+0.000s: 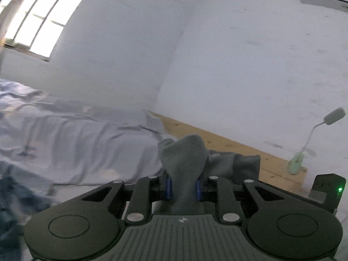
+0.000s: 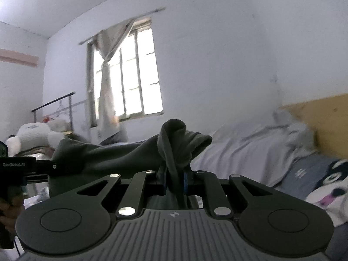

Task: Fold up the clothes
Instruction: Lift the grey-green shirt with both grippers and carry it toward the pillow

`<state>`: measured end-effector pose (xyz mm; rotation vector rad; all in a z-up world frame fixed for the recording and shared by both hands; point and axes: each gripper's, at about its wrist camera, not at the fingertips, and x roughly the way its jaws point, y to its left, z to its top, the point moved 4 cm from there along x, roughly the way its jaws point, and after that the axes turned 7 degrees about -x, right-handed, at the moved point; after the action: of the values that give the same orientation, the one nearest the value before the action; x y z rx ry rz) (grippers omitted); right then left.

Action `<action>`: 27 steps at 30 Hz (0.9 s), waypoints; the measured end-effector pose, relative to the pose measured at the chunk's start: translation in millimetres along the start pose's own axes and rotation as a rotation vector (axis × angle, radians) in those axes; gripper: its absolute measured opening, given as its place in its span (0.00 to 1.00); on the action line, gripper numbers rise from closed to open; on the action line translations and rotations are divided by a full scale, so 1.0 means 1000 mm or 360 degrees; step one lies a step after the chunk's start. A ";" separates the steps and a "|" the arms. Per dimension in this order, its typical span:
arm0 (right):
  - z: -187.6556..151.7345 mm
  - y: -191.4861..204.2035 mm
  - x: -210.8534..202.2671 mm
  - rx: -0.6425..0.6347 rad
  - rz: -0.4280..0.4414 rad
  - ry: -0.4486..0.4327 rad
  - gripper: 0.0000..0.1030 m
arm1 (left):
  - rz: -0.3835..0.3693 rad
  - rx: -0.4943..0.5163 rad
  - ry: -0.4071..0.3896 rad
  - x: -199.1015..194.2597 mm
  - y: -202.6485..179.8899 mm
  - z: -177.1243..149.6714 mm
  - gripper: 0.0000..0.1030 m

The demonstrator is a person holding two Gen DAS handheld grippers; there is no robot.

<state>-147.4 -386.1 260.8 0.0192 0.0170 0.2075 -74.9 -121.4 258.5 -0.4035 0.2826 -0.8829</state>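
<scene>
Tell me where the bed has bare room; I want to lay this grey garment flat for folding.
Free: the pale sheet between the window wall and wooden headboard. Crowded: the cartoon pillow by the headboard, and the plush toys under the window.

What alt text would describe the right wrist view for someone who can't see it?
The right gripper is shut on a bunched fold of a dark grey garment, which stretches left to the left gripper at the frame edge. Behind are a rumpled bed and a curtained window.

Bed (image 2: 250, 152) w/ rumpled pale sheet (image 1: 76, 143); cartoon-print pillow (image 2: 322, 180) on it.
</scene>
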 end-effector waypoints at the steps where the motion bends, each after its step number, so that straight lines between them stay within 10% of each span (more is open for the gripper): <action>1: 0.003 -0.011 -0.003 -0.0007 -0.0032 -0.0012 0.11 | -0.0025 0.0000 0.0013 0.014 -0.004 -0.001 0.17; 12: -0.001 -0.122 0.026 0.0003 -0.0235 0.0003 0.11 | -0.0087 -0.0110 0.0178 0.176 0.008 -0.016 0.17; 27: -0.094 -0.236 0.207 0.0003 -0.0125 0.0372 0.11 | 0.0226 -0.0295 0.0387 0.329 0.178 -0.054 0.18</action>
<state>101.5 -572.7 159.3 -0.0042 0.2505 0.1306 225.1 -292.6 105.5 -0.4419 0.6130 -0.7689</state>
